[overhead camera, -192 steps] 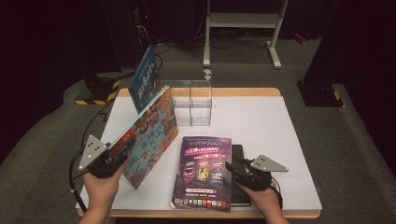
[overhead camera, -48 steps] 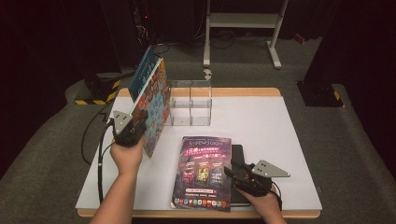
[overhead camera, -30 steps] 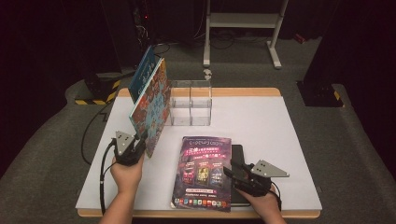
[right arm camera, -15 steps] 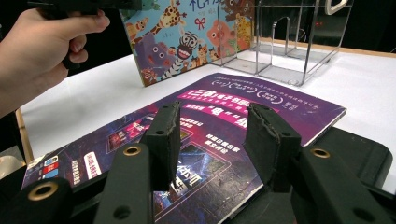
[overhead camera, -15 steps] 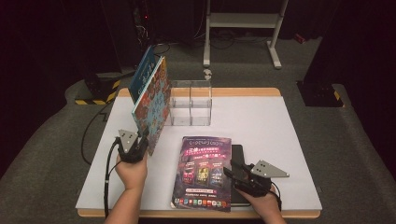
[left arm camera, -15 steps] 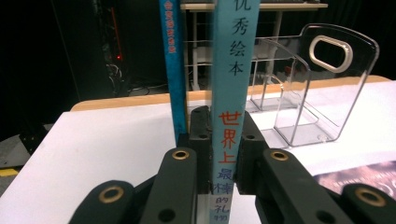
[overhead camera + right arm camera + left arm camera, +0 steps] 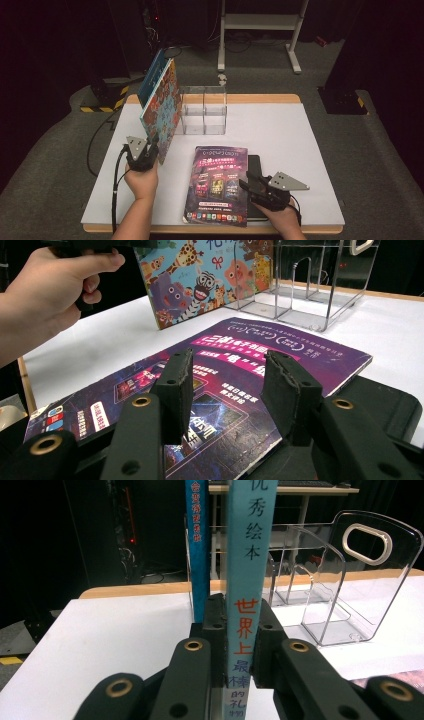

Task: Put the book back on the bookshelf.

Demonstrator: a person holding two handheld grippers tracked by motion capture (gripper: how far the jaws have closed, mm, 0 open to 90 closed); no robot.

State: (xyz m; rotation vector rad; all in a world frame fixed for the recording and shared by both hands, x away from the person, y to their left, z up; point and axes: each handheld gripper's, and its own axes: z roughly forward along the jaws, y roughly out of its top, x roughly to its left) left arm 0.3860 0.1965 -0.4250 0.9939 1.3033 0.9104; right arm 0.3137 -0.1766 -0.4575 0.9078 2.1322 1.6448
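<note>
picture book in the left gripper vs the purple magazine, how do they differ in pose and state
The picture book stands on edge, leaning toward the clear rack; the purple magazine lies flat on the table. The left gripper is shut on the picture book's spine; the right gripper hovers over the magazine with its jaws apart, not gripping it. The book's cover shows cartoon animals; the magazine's is dark purple with text. Both are thin, with colourful covers.

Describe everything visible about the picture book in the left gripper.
The picture book is thin with a colourful cartoon-animal cover and a light-blue spine bearing Chinese characters. It stands on edge on the white table, leaning against a blue book left of the clear rack. The left gripper is clamped on its spine.
</note>
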